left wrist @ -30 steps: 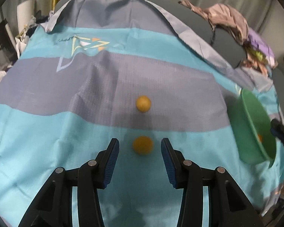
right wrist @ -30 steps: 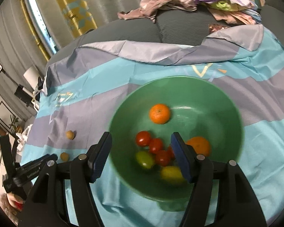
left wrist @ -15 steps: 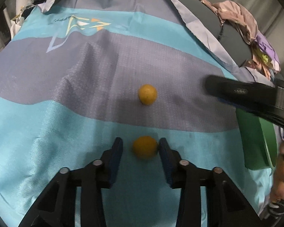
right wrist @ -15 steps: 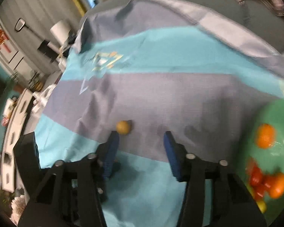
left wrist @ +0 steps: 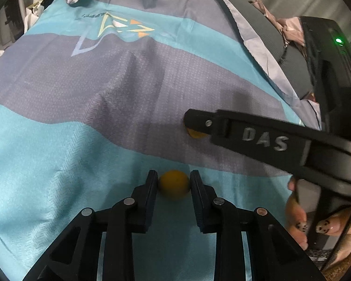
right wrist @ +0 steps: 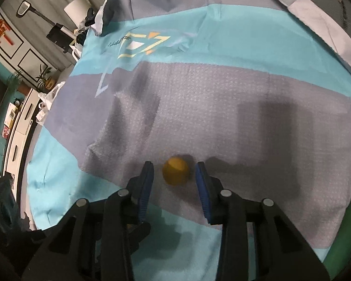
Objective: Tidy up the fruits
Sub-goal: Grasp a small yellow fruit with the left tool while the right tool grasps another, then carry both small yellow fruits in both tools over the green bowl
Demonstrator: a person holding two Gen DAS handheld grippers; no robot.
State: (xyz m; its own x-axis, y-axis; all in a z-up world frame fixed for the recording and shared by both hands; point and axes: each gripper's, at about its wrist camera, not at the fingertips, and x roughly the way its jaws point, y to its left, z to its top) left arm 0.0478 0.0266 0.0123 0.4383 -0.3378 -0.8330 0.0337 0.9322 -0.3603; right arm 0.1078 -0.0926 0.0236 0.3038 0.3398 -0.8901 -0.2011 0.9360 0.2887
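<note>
Two small yellow round fruits lie on a blue and grey striped cloth (left wrist: 82,107). In the left wrist view, my left gripper (left wrist: 173,182) is shut on the near yellow fruit (left wrist: 173,185), both pads touching its sides on the cloth. The far yellow fruit (left wrist: 195,134) is mostly hidden behind my right gripper's finger (left wrist: 245,135). In the right wrist view, my right gripper (right wrist: 174,173) is open around that far fruit (right wrist: 176,170), with gaps on both sides. The green bowl's rim (right wrist: 348,234) shows at the right edge.
The cloth (right wrist: 222,107) covers a dark sofa. A pile of clothes (left wrist: 285,27) lies at the back right. Furniture and a white cabinet (right wrist: 18,126) stand beyond the cloth's left edge. My hand (left wrist: 320,224) holds the right gripper's handle.
My left gripper has closed onto the near yellow fruit. My right gripper has swung away from the green bowl to the far yellow fruit and now straddles it.
</note>
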